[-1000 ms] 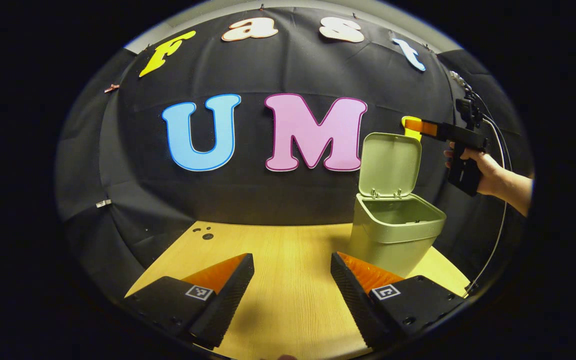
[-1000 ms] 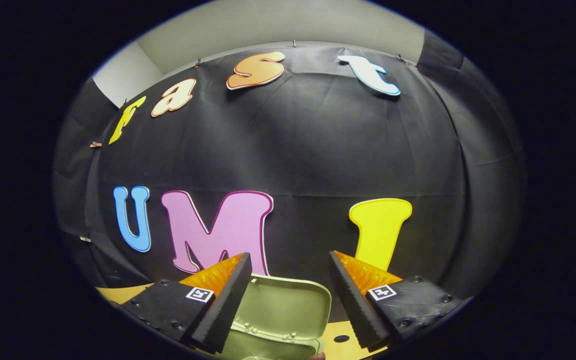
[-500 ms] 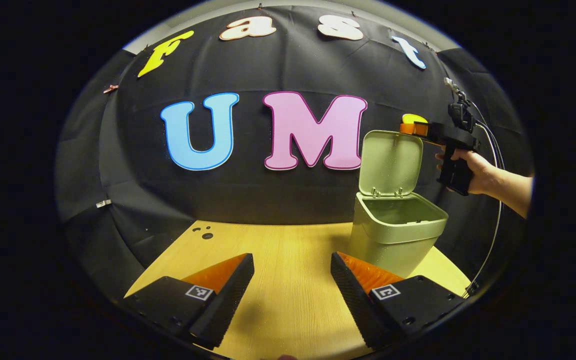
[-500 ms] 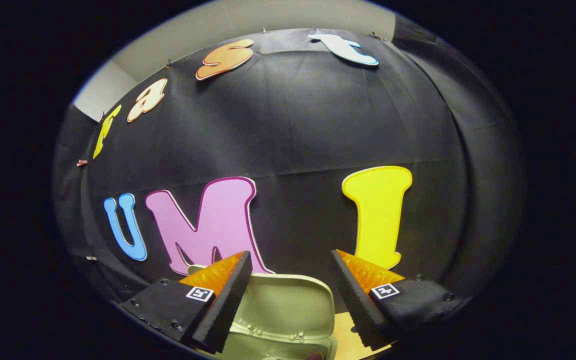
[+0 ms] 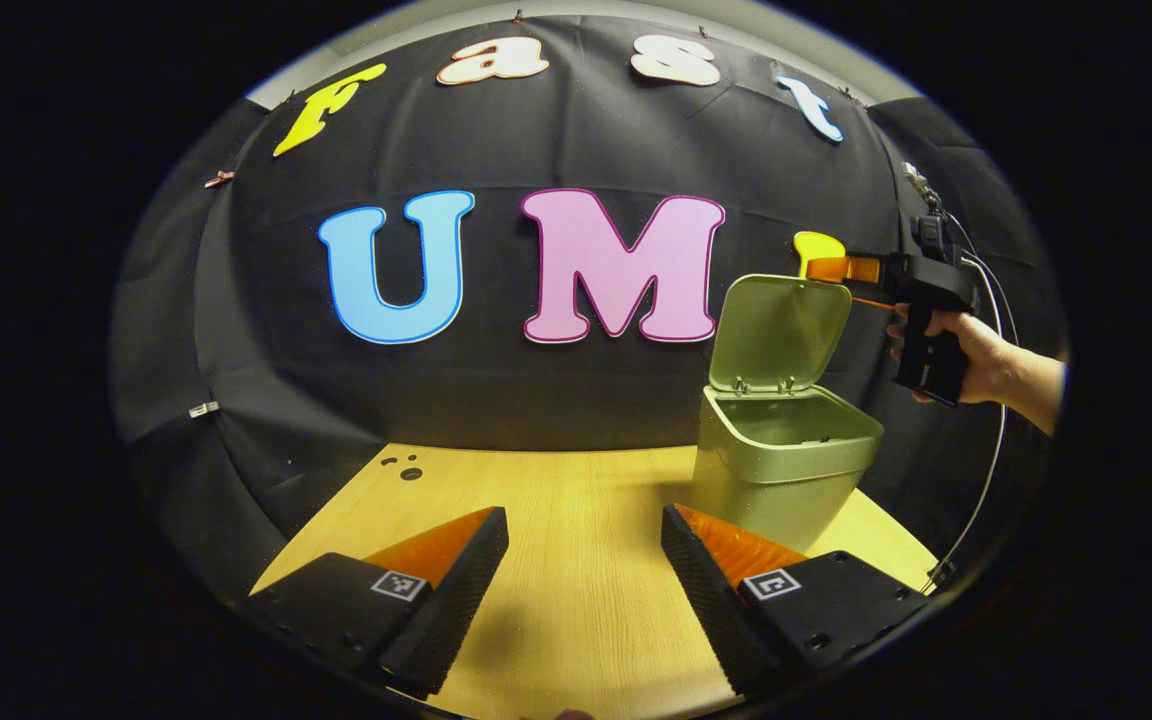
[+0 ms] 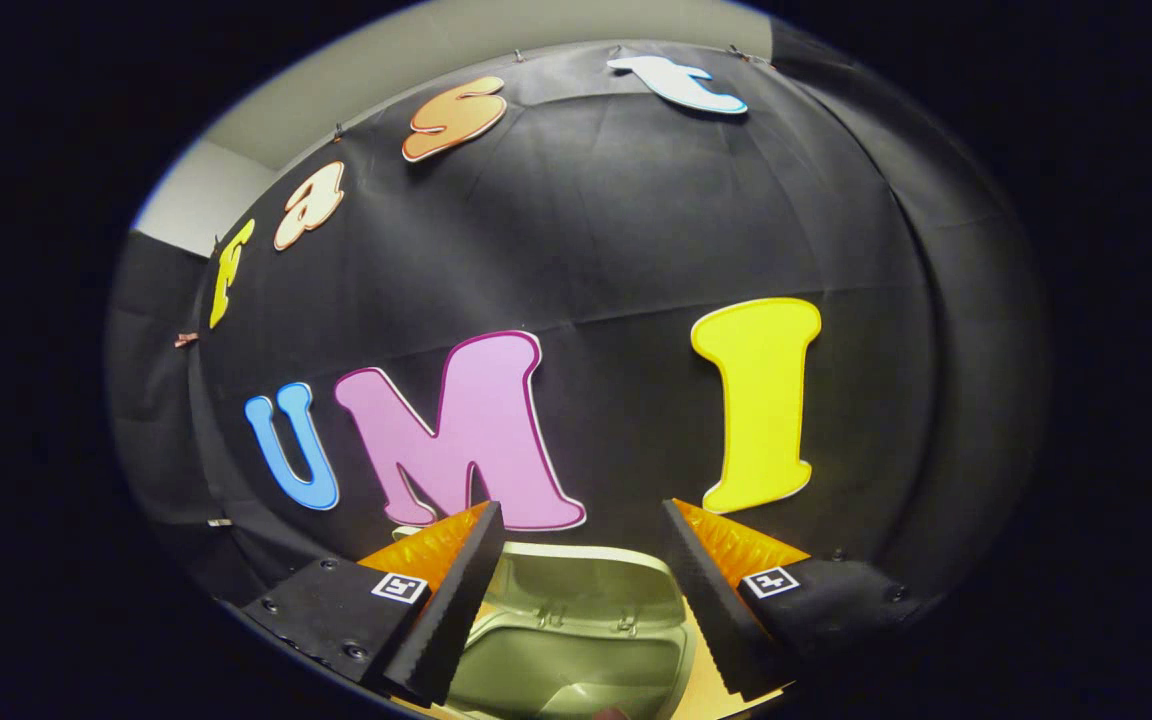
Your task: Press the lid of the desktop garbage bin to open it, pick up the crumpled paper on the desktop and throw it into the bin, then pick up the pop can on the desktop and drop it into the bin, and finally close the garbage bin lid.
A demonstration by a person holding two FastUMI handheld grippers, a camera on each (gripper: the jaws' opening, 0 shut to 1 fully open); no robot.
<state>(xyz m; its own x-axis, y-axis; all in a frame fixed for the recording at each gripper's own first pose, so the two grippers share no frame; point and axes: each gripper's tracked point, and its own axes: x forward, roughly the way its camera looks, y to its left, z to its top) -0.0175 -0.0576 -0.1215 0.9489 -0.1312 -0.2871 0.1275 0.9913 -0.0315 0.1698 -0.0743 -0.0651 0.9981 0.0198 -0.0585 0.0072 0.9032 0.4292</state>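
The green desktop bin (image 5: 776, 480) stands on the right of the wooden table (image 5: 576, 500), its mouth uncovered. Its lid (image 5: 781, 333) is hinged at the back and leans forward over the mouth. My right gripper (image 5: 818, 269), held by a hand (image 5: 971, 352), sits at the lid's top edge from behind. In the right gripper view I look down past the lid (image 6: 586, 578) into the bin (image 6: 576, 665); the right gripper (image 6: 581, 545) is open, with nothing between its fingers. My left gripper (image 5: 584, 545) hovers open over the table's front, left of the bin.
Small dark holes (image 5: 406, 468) mark the table's far left corner. A cable (image 5: 986, 480) hangs from the right gripper down past the table's right edge. The black cloth wall stands close behind the bin.
The lid has tipped forward from upright toward the bin's mouth. The right gripper has come down behind the lid's top edge. The left gripper has stayed put.
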